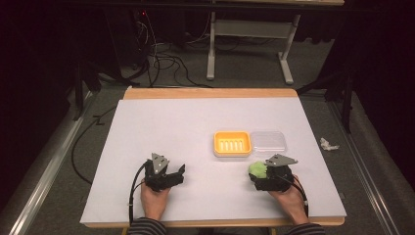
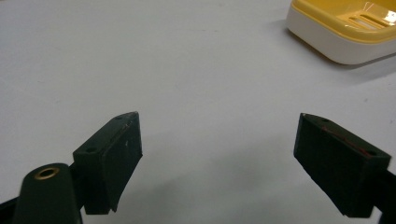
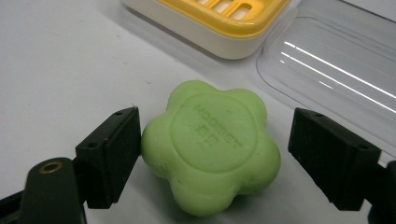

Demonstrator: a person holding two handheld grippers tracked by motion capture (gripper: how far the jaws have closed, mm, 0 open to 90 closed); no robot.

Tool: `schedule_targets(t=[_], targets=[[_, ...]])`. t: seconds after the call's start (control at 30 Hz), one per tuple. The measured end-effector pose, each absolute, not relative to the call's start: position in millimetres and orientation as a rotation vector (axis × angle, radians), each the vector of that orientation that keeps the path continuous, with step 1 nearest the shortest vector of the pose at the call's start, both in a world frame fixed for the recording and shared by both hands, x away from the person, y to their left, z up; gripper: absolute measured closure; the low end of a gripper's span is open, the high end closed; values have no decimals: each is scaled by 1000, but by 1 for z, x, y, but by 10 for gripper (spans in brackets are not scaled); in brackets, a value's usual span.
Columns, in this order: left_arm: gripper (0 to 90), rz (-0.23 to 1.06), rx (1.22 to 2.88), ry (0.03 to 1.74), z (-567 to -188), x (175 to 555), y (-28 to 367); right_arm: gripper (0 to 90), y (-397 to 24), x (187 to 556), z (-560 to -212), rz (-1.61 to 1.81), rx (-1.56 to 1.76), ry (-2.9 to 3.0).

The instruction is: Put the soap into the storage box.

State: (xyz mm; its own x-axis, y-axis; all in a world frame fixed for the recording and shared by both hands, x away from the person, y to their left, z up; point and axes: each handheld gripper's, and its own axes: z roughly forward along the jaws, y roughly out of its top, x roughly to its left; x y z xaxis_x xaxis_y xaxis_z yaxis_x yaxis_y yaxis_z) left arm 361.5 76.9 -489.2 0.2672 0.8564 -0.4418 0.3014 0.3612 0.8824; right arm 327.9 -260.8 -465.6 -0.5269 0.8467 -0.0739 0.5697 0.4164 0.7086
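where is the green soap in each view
high view: soap lower right, at the tip of the right hand-held gripper, just below the yellow dish.
left gripper view: not in it.
right gripper view: soap centre, between the open jaws.
Shared landmark: the yellow dish.

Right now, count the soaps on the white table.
1. The green flower-shaped soap lies on the white table between the right gripper's open jaws, near the yellow slotted soap dish.
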Motion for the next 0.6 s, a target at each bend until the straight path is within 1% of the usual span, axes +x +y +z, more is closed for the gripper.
schedule_targets(t=[0.13, 0.27, 0.37, 0.6], targets=[[158, 530, 1195, 1296, -489, 362, 77, 176, -258, 332, -468, 864, 1208, 2278], [158, 530, 1195, 1296, -489, 361, 77, 207, -256, 334, -470, 838, 1193, 2301], [157, 536, 1200, 1296, -489, 361, 77, 251, -254, 337, -473, 826, 1183, 2327], [157, 535, 1201, 1295, -489, 361, 77, 257, -256, 340, -474, 838, 1187, 2361]])
